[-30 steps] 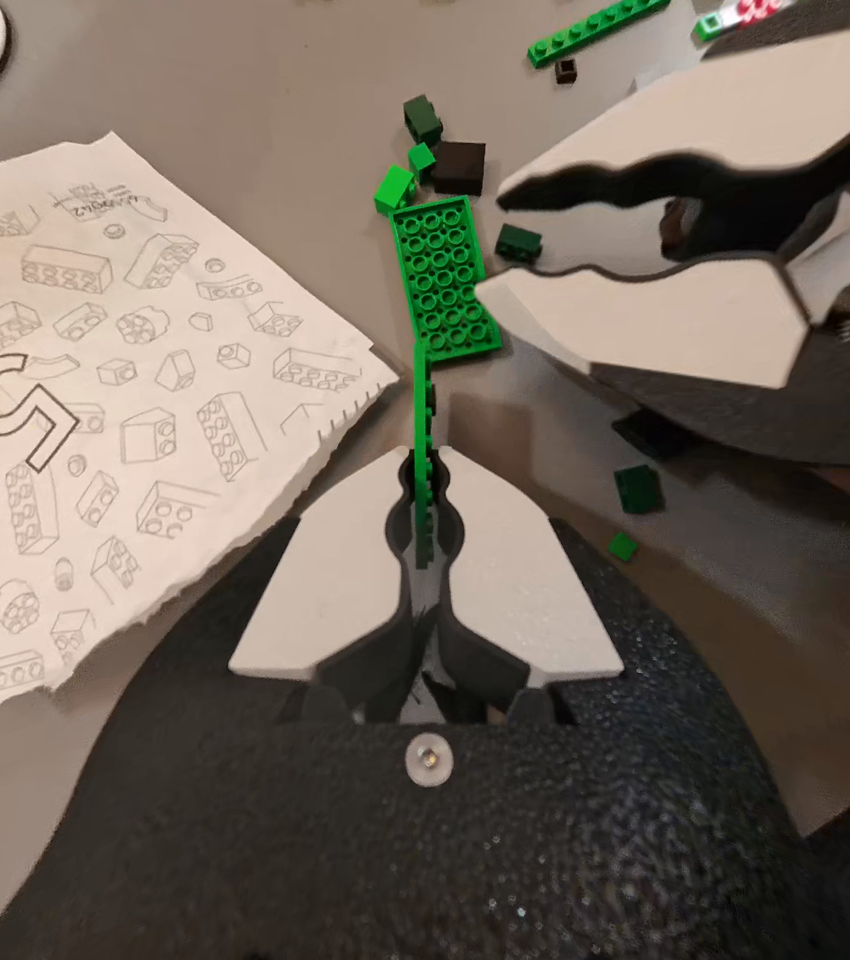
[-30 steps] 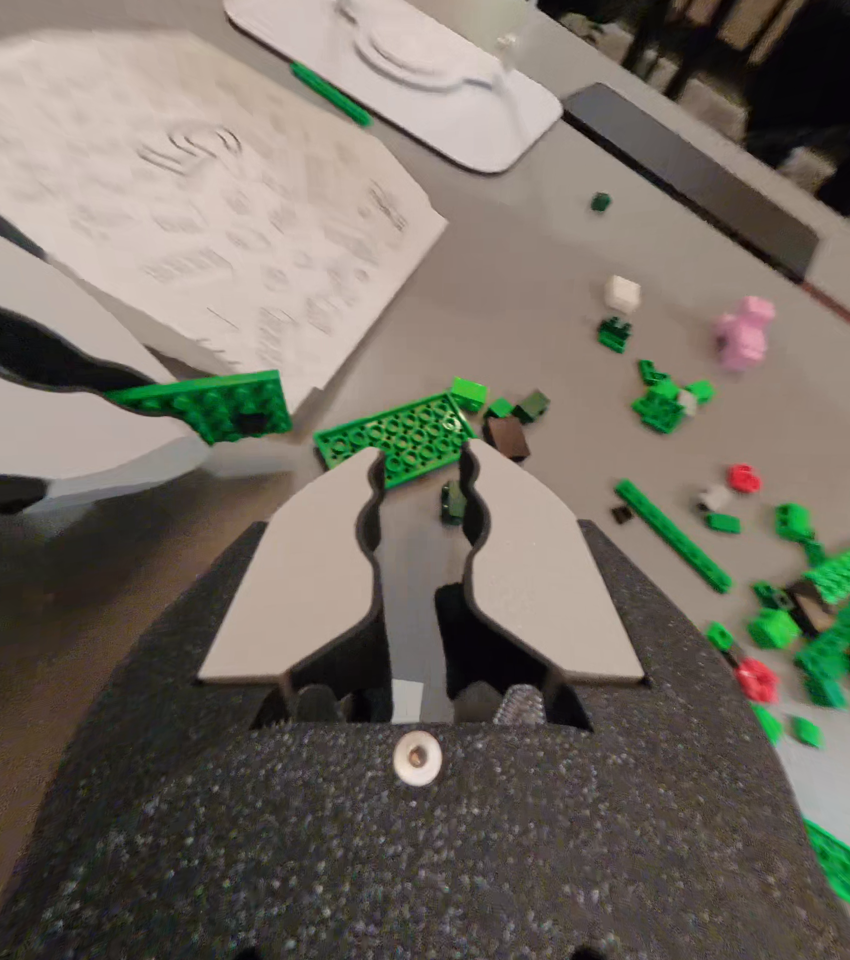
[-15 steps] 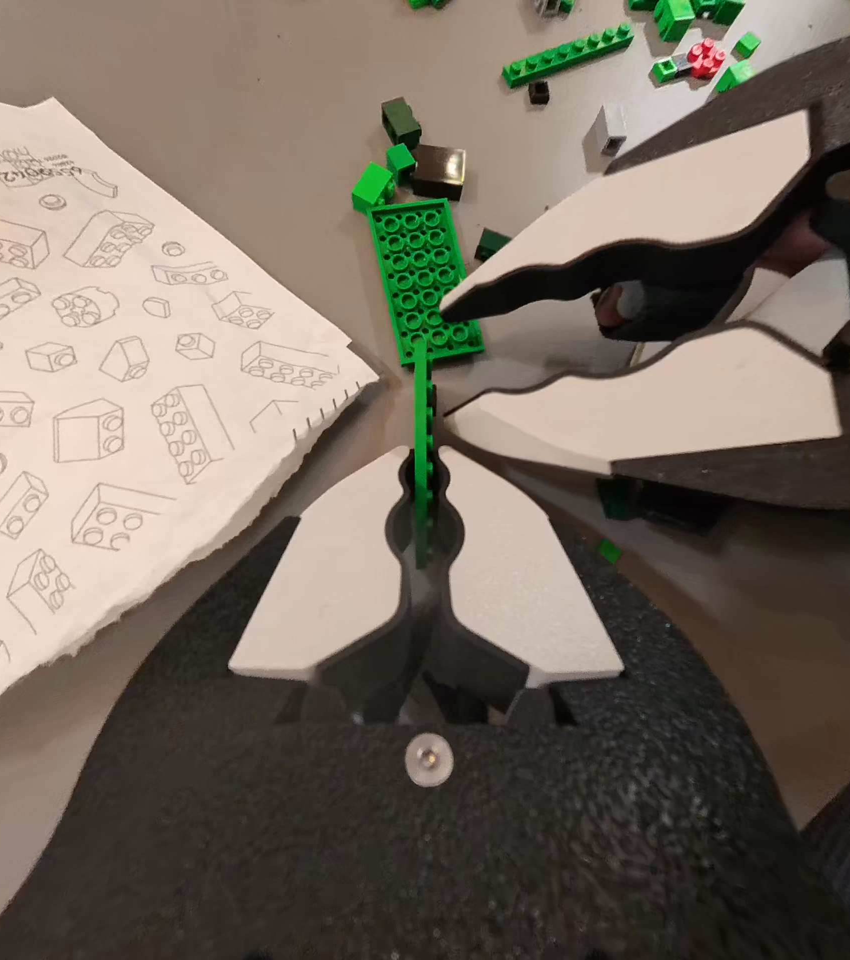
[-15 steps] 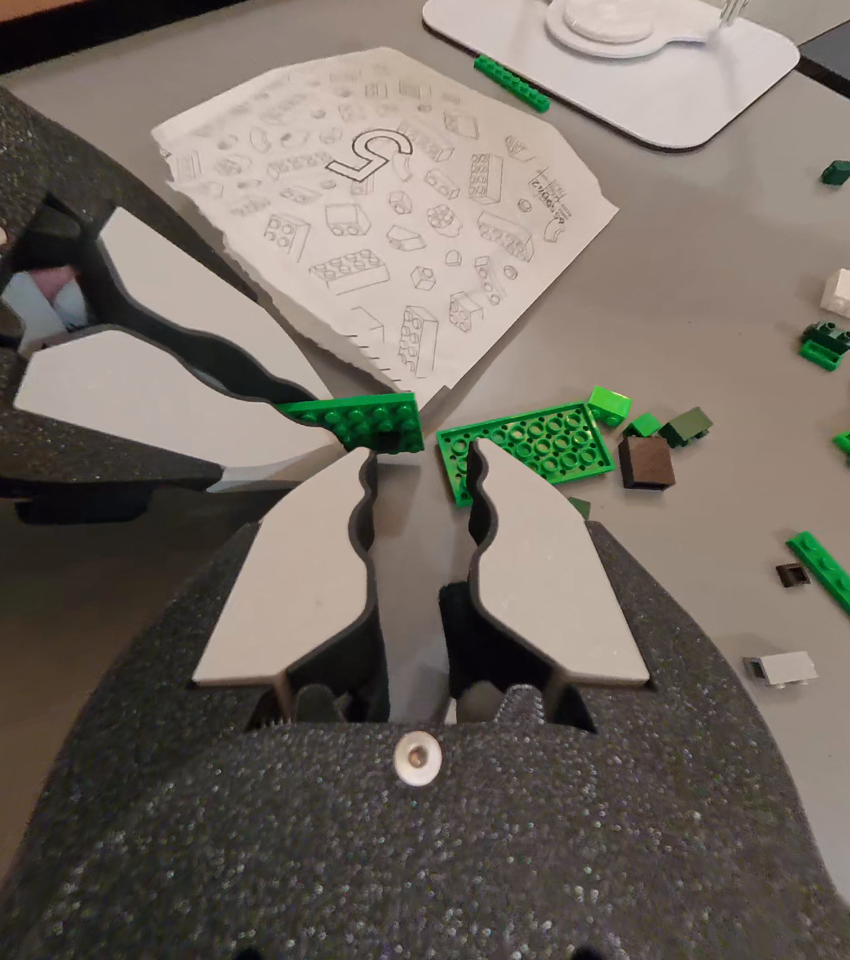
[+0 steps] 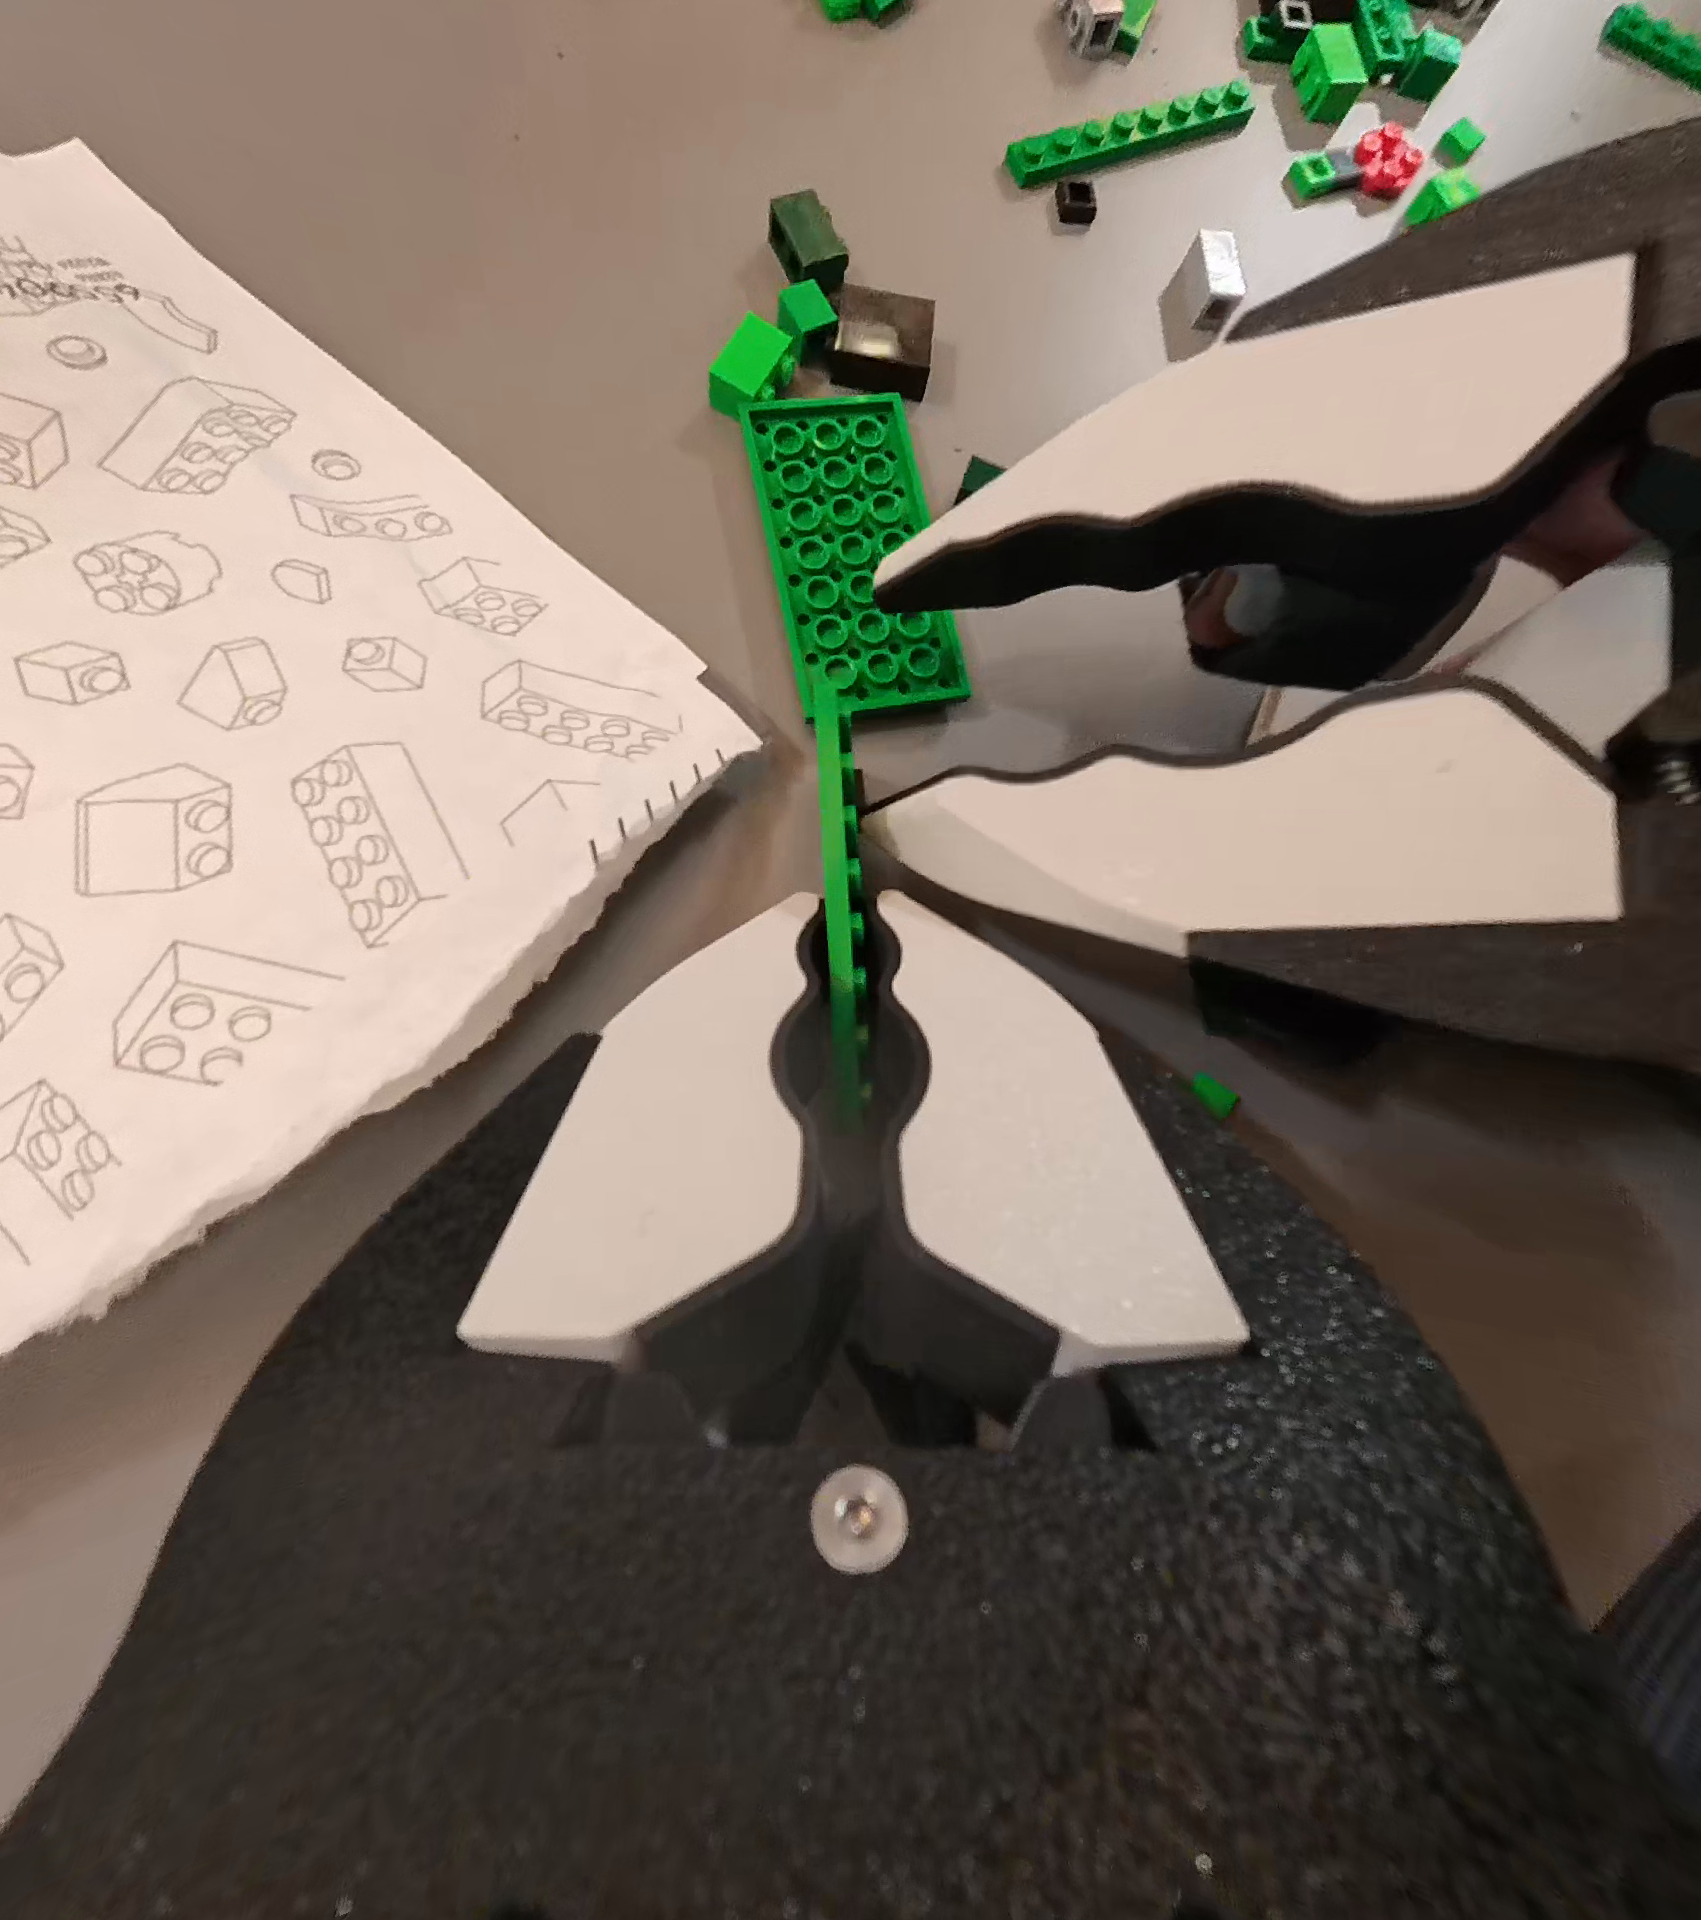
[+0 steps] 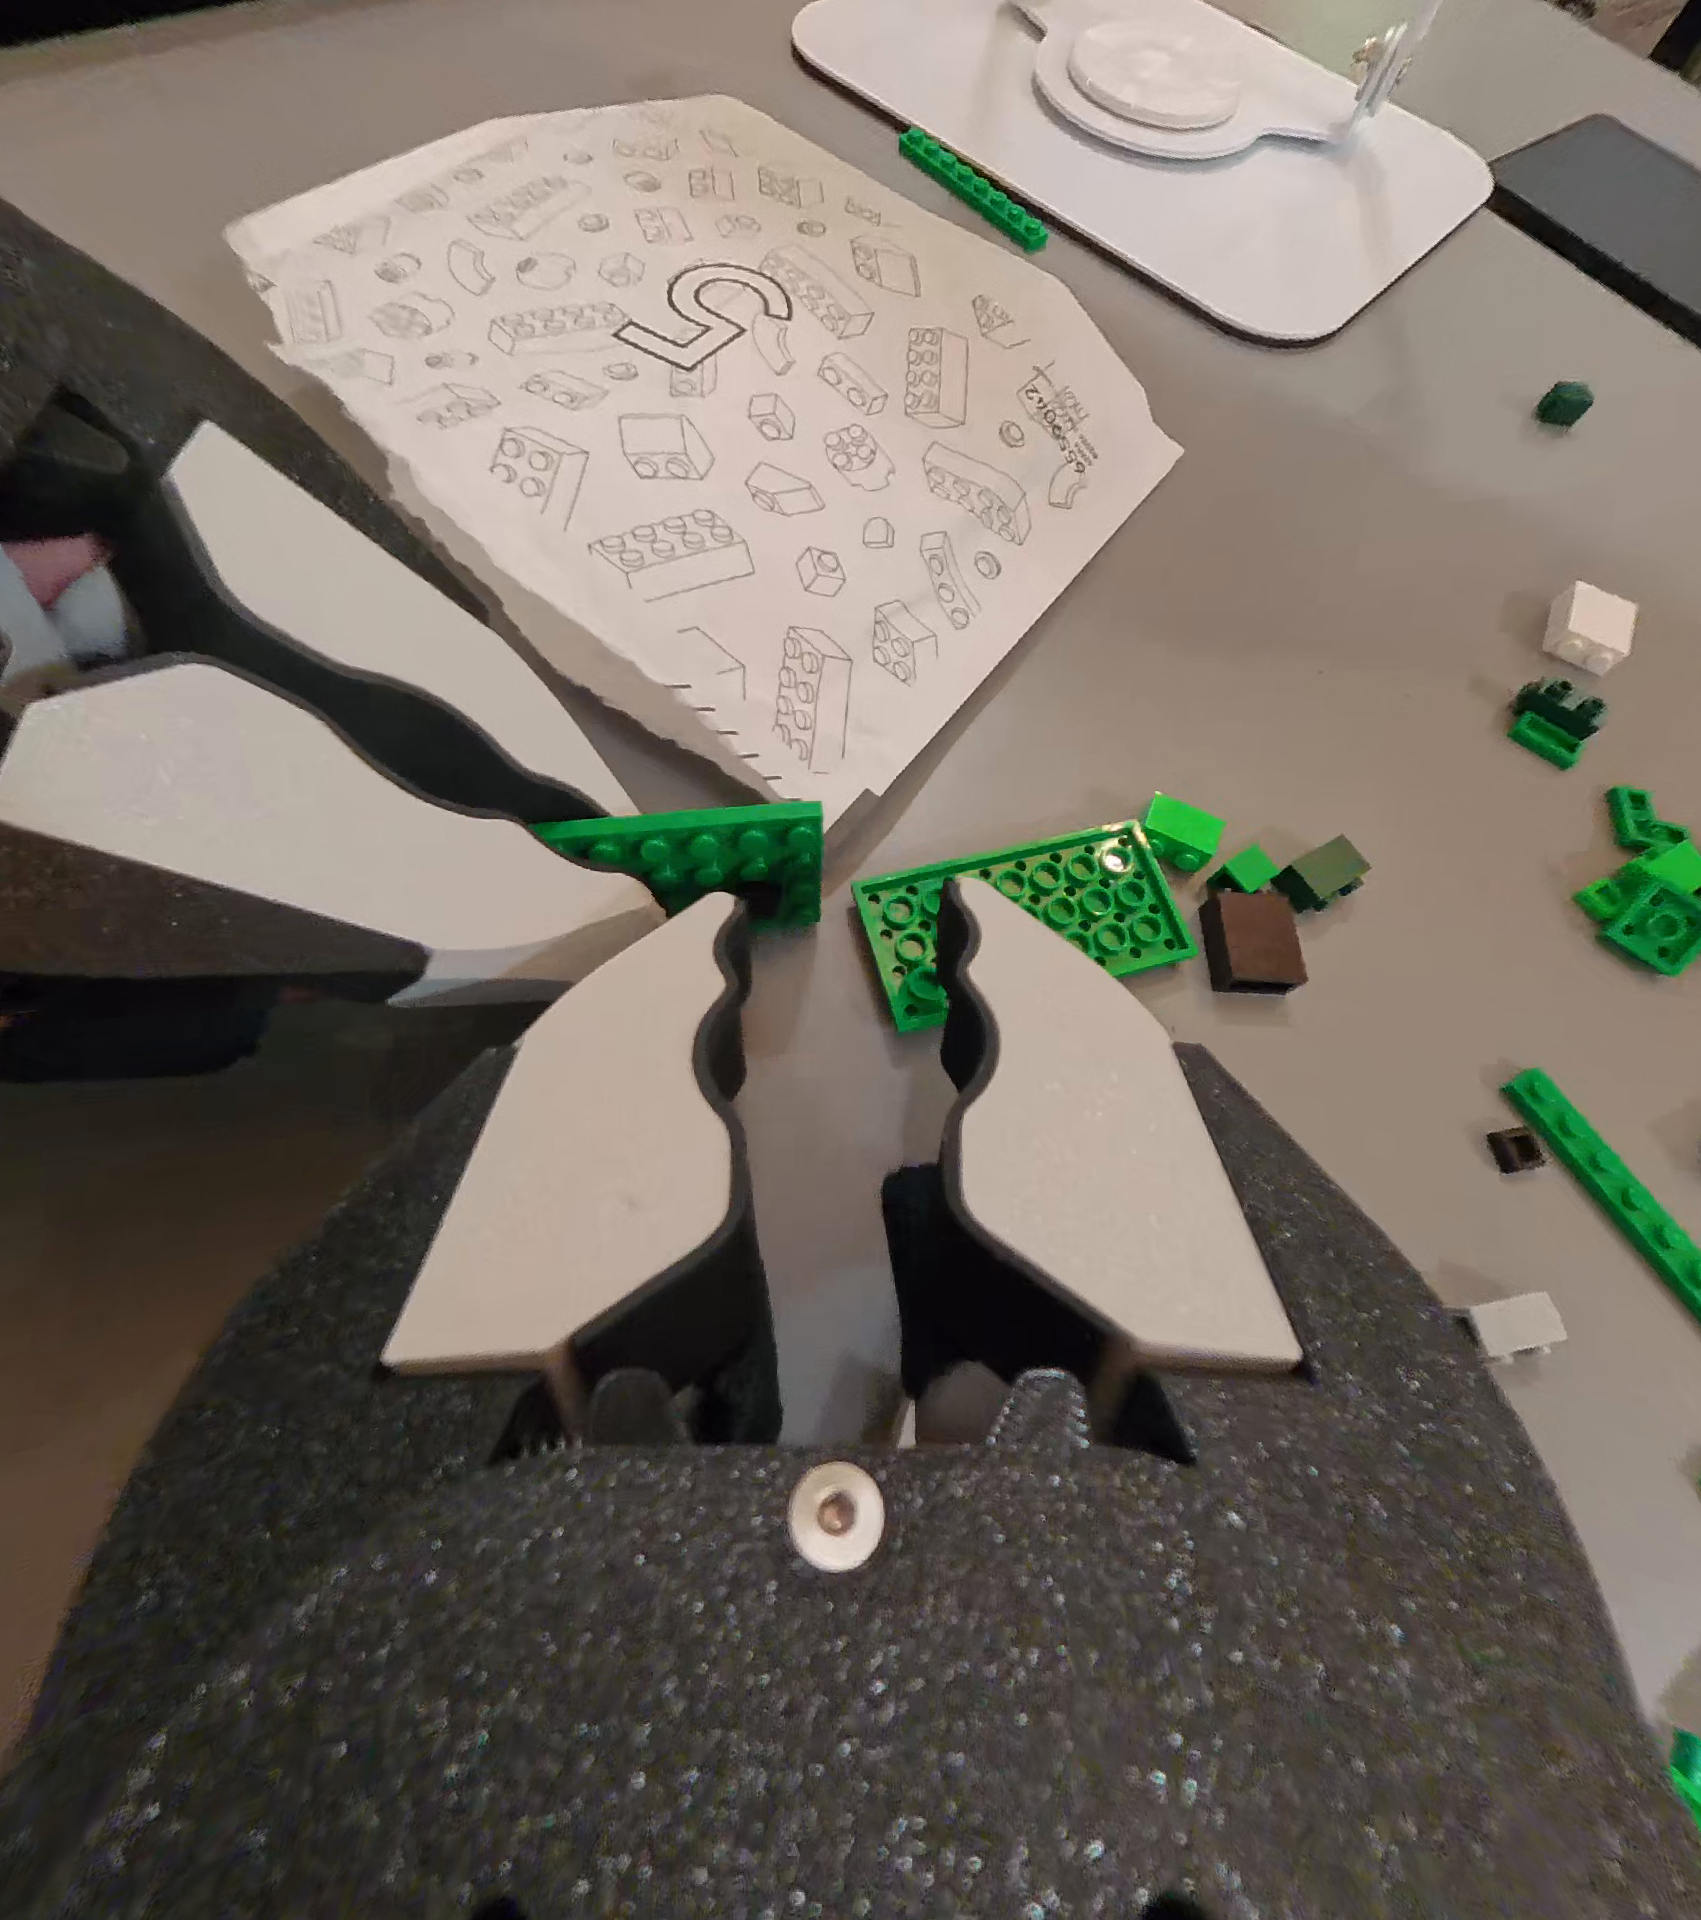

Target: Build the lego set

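My left gripper (image 5: 846, 904) is shut on a bright green plate (image 5: 841, 935), held edge-on above the table with its studs facing right. In the right wrist view the plate (image 6: 711, 852) sticks out of the left gripper (image 6: 607, 831). My right gripper (image 6: 841, 914) is open and empty. Its left fingertip (image 6: 721, 914) is right at the held plate's free end. Its right fingertip is over a second green plate (image 6: 1043, 904) that lies underside-up on the table. In the left wrist view the right gripper (image 5: 877, 707) reaches in from the right over this flat plate (image 5: 851, 551).
A torn white paper with brick drawings (image 6: 721, 416) lies to the left of the plates. A brown brick (image 6: 1251, 940) and small green bricks (image 6: 1184, 826) sit beside the flat plate. A long green strip (image 6: 1646, 1226) and loose bricks lie to the right. A white stand base (image 6: 1189, 208) is at the back. Less than 4 cm separates the two grippers' tips. The left gripper is farther from the brown brick (image 6: 1251, 940), some 11 cm, than the right, some 6 cm.
My right gripper has moved left, staying open, until its fingertips reach the end of the held plate. My left gripper has kept its hold on the plate.
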Demonstrator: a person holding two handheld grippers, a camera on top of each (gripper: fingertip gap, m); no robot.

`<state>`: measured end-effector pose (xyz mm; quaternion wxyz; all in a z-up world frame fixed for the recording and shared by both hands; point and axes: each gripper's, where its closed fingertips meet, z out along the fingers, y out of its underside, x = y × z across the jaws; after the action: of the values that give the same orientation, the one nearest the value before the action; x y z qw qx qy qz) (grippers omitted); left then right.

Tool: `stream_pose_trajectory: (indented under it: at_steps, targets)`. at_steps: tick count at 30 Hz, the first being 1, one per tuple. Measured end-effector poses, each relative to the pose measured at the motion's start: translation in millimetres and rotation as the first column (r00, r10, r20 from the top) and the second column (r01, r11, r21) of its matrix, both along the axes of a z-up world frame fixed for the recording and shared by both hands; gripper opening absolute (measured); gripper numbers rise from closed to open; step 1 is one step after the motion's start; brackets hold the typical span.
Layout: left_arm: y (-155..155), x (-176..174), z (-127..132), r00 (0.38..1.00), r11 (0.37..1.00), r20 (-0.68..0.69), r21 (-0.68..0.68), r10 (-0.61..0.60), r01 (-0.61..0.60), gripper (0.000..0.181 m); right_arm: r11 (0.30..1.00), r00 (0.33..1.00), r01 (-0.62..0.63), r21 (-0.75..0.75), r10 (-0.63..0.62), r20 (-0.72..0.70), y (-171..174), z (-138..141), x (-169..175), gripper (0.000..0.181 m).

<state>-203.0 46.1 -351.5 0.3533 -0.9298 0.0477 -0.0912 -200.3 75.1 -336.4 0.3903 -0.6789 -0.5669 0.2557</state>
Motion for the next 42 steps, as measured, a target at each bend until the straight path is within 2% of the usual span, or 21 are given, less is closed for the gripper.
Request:
stream_pose_trajectory:
  at_steps: [1,2,3,6,10,14,20,26,42]
  targets:
    - [0,0,0,1.0,1.0,-0.01,-0.001,-0.001,0.001,0.005,1.0,1.0,0.008,0.022,-0.008,0.005,0,0,0,0.033]
    - [0,1,0,1.0,1.0,-0.013,-0.005,-0.008,0.008,0.004,0.996,0.998,0.055,0.065,-0.056,0.024,8,-1,3,0.017]
    - [-2,2,0,1.0,1.0,-0.008,-0.012,-0.013,0.013,0.004,0.99,0.994,0.088,0.108,-0.095,0.056,16,-4,8,0.014]
    - [-3,2,0,1.0,1.0,-0.011,-0.005,-0.012,0.012,0.004,0.996,0.997,0.062,0.065,-0.065,0.033,14,-2,8,0.02]
    - [-2,2,0,1.0,1.0,-0.005,-0.003,-0.017,0.017,0.004,0.998,0.998,-0.039,-0.051,0.037,-0.056,0,6,5,0.03]
    - [-2,2,0,1.0,1.0,0.004,-0.001,-0.017,0.017,0.004,0.994,0.997,-0.078,-0.075,0.076,-0.032,-7,2,1,0.032]
    - [-2,2,0,1.0,1.0,0.015,-0.001,-0.015,0.015,0.005,0.998,0.999,-0.049,-0.047,0.049,-0.007,-4,0,-1,0.032]
    - [0,0,-1,0.999,1.0,-0.053,-0.009,-0.006,0.005,0.005,0.998,1.0,-0.014,0.055,0.013,0.026,-3,-2,-1,0.028]
    - [0,-2,-1,0.991,1.0,-0.135,-0.016,0.002,-0.005,0.004,0.999,0.999,0.021,0.042,-0.023,0.031,-1,-3,1,0.031]
